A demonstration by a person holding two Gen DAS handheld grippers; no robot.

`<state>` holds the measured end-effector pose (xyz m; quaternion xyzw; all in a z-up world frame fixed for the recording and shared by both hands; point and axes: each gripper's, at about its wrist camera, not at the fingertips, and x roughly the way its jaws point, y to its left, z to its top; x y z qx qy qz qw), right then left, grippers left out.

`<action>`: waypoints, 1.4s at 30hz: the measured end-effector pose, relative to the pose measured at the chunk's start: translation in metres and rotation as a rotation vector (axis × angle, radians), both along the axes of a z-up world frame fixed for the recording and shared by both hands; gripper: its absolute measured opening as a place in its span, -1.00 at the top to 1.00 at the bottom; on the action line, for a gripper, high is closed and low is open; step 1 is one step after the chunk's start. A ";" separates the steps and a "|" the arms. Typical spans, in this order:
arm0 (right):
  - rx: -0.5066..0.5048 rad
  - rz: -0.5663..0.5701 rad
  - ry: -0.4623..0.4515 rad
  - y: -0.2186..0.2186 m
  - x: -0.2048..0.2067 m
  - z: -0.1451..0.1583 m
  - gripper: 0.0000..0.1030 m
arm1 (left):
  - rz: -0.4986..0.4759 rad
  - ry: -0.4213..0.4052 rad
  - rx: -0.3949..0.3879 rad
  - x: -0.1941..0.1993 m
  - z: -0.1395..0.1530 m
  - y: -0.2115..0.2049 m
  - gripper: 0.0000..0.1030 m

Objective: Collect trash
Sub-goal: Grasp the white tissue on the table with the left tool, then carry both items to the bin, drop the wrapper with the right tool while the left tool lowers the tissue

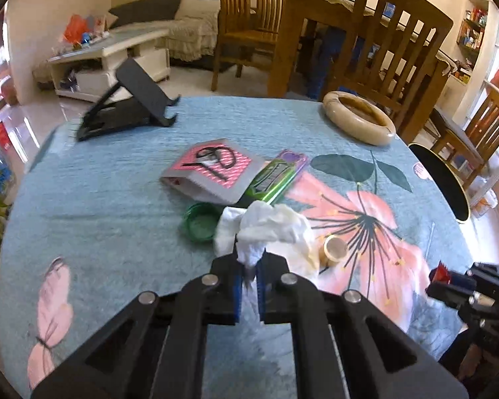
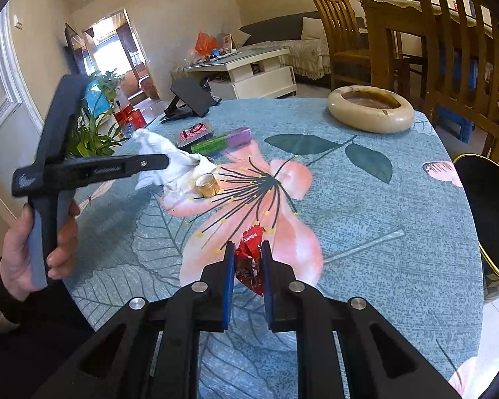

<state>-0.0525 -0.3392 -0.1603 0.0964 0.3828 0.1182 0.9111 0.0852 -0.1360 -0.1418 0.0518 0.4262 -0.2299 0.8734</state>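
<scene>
The left gripper [image 1: 249,267] pinches the crumpled white tissue [image 1: 269,226] at its tips; the right gripper [image 2: 248,259] clamps the crinkled red foil wrapper [image 2: 249,259]. Lift both slowly, clearing the small gold cap [image 1: 334,247] just right of the left claw.

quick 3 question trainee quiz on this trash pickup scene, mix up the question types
1. True or false: the left tool is shut on the white tissue.
2. What does the right tool grip? A) green cap B) red wrapper C) gold cap
3. Fill in: the green cap lies open side ____.

Key: 1 true. 2 B, the red wrapper; the gold cap sits on the tablecloth. 3 up.
</scene>
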 end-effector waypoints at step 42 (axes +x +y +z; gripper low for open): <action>0.023 -0.454 -0.114 -0.142 -0.072 0.030 0.71 | -0.257 -0.157 -0.039 -0.097 0.081 -0.131 0.83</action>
